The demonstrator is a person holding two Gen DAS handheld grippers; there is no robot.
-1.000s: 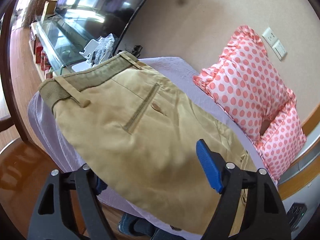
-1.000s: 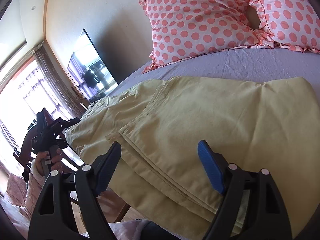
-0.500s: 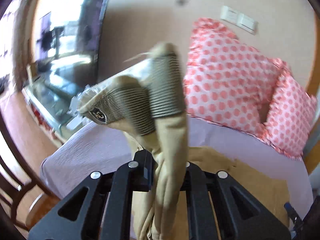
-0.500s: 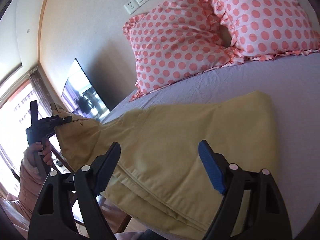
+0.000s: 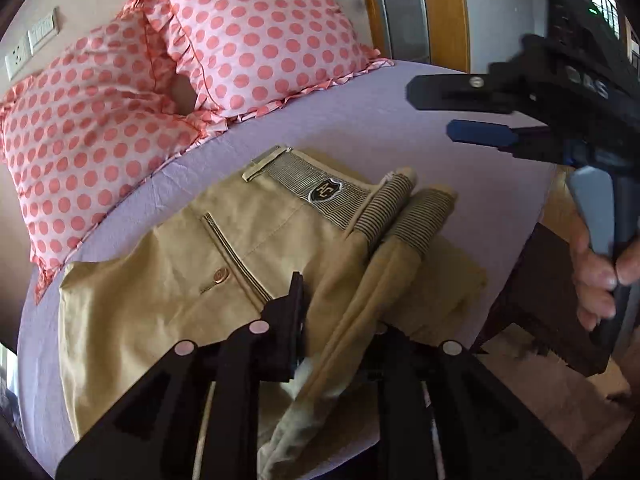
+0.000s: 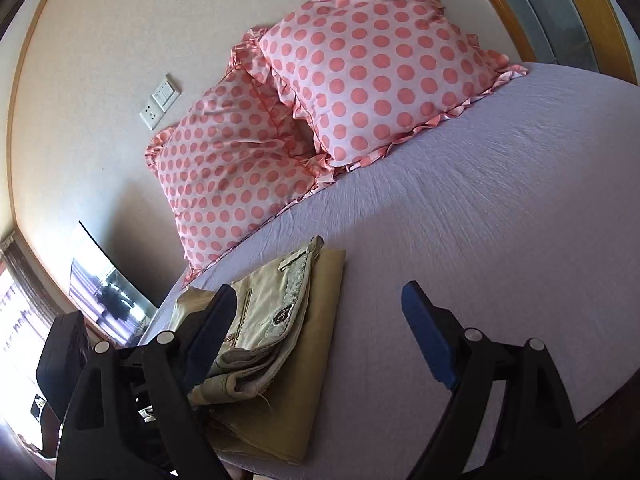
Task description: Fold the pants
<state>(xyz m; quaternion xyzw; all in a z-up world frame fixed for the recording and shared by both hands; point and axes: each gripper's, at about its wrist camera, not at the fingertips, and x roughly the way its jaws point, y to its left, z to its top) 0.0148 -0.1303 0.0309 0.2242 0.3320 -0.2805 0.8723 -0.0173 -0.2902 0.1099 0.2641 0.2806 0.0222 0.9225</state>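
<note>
Khaki pants (image 5: pixel 248 264) lay folded near the edge of the lavender bedsheet (image 6: pixel 500 200), their waistband pinched in the closed left gripper (image 5: pixel 340 344). Right gripper (image 6: pixel 316 332) hovered wide apart, empty, facing polka-dot pillows (image 6: pixel 360 64).

Tan pants (image 5: pixel 168 280) lie folded on the lilac bed sheet (image 5: pixel 360 128), striped waistband lining turned up, back-pocket button showing.

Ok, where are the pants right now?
The pants lie folded on the purple bed near its front-left edge in the right wrist view, below the polka-dot pillows, with the left gripper clamped on them.
</note>
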